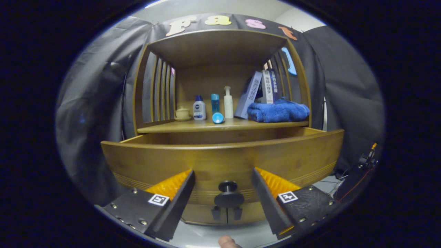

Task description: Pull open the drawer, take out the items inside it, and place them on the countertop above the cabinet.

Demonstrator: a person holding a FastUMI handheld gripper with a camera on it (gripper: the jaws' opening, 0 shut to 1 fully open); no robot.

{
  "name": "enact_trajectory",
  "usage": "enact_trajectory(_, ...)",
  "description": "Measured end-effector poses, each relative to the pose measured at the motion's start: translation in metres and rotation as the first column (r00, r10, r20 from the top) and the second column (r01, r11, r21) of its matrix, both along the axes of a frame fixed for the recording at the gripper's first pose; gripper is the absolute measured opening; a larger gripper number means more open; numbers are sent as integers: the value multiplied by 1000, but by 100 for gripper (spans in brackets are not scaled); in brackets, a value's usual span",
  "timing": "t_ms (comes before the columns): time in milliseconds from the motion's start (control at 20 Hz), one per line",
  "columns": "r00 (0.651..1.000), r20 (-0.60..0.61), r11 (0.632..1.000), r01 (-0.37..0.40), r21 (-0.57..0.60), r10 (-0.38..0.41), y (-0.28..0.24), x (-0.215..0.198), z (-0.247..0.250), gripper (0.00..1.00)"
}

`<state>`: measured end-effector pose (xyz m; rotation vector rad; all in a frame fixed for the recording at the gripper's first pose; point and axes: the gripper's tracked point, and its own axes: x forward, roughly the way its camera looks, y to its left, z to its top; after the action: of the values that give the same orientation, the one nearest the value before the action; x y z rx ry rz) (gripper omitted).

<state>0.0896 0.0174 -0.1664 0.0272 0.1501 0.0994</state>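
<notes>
The drawer (pixel 220 158) of the wooden cabinet (pixel 220 48) stands pulled out toward the camera, its curved front filling the space just ahead of the claw (pixel 223 187). The claw's fingers are spread apart and grip nothing; the drawer's dark knob (pixel 228 194) sits between them, untouched on either side. So the opening step looks done, and taking things out comes next. What lies inside the drawer is hidden behind its front panel. The table (pixel 224 124) above already carries a small cup (pixel 182 113), three bottles (pixel 213 106), a blue cap (pixel 218 118), leaning books (pixel 260 91) and a folded blue towel (pixel 278 111). The next move likely calls for lifting the claw over the front edge and tilting down to see in.
</notes>
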Motion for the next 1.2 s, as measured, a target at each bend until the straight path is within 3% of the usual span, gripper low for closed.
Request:
enact_trajectory(650, 998, 57, 999, 26, 31, -27, 8, 14, -6, 99)
enact_trajectory(1200, 994, 96, 986, 27, 162, -43, 20, 43, -6, 99)
